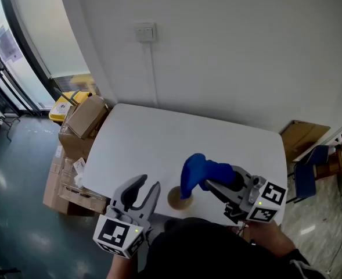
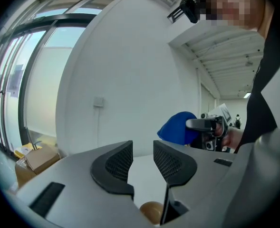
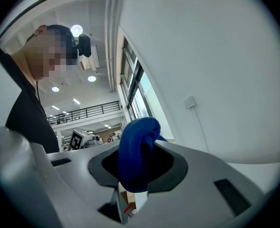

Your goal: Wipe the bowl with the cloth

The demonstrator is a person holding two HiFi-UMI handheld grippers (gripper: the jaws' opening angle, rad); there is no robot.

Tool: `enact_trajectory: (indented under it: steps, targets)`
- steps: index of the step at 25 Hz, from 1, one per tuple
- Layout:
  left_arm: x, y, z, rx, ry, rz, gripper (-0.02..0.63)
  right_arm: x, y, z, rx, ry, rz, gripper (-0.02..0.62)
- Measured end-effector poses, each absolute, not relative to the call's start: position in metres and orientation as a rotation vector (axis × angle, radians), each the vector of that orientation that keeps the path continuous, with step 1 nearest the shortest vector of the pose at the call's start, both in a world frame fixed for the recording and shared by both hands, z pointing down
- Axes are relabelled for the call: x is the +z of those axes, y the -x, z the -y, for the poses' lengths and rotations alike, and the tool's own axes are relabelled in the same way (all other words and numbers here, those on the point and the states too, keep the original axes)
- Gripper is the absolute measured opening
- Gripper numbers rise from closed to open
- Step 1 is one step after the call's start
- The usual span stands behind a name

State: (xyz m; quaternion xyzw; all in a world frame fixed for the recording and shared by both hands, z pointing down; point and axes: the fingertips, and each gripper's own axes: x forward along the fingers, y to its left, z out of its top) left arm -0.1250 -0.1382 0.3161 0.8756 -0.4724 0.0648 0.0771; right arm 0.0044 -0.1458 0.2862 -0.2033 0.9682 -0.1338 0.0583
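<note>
The head camera looks steeply down from above the person onto the white table (image 1: 159, 132), taking in both grippers at its near edge and the wall switch (image 1: 145, 32) beyond. The left gripper (image 2: 143, 148) camera sits low behind its own jaws. It faces almost level across the table toward that same switch (image 2: 98, 102), with the right gripper (image 2: 189, 125) and its blue cloth (image 2: 175, 127) off to the right. The brown round shape at its bottom edge is probably the bowl (image 2: 151, 212). The right gripper camera, rolled to a tilt, looks from very close onto the cloth (image 3: 137, 148) and, past it, also takes in the switch (image 3: 190, 101).
</note>
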Motion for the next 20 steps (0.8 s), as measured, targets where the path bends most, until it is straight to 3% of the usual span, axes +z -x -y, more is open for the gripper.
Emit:
enact_trajectory:
  steps: [8, 20]
  targets:
    - [0.296, 0.133, 0.13, 0.153, -2.617, 1.487, 0.133, 0.271, 0.001, 0.139, -0.178, 0.65, -2.967, 0.076]
    - [0.281, 0.119, 0.122, 0.195, -2.627, 1.56, 0.095, 0.27, -0.002, 0.139, -0.186, 0.619, -2.966, 0.075]
